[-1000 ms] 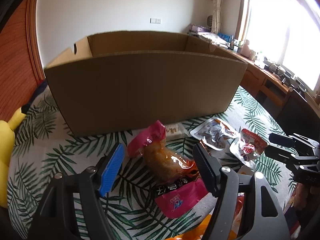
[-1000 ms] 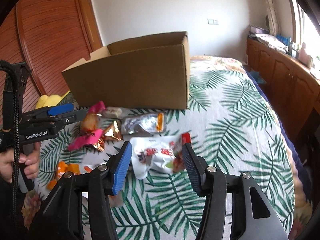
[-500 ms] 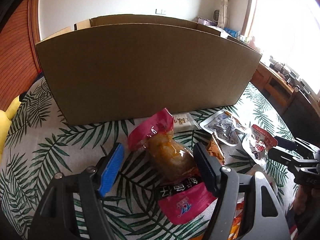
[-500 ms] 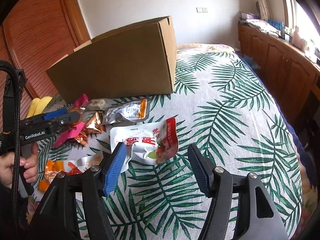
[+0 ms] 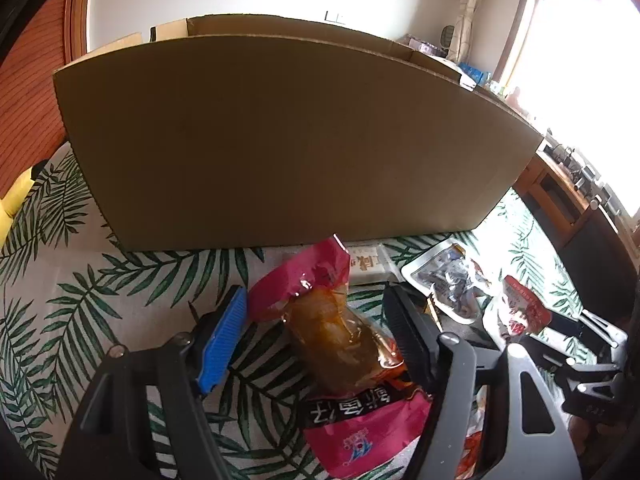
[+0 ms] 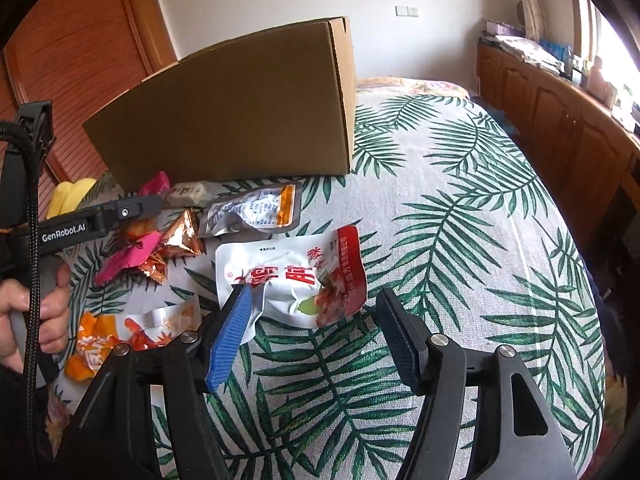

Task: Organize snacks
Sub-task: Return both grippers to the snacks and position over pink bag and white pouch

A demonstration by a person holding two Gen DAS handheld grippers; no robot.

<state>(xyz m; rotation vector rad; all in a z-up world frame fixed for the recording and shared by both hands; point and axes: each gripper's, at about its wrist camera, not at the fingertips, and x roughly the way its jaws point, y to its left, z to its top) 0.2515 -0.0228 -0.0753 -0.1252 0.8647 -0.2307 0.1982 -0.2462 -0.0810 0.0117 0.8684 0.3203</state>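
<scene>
The left gripper (image 5: 316, 336), jaws closing, straddles a pink snack (image 5: 340, 344); the right gripper (image 6: 316, 336) stands apart over a white pouch (image 6: 296, 280).

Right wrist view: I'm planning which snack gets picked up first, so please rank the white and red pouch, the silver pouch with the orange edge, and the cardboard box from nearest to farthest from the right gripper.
1. White and red pouch, lying on the cloth just ahead of the right gripper.
2. Silver pouch, farther up and to the left.
3. Cardboard box, standing behind the snacks at the back.
</scene>
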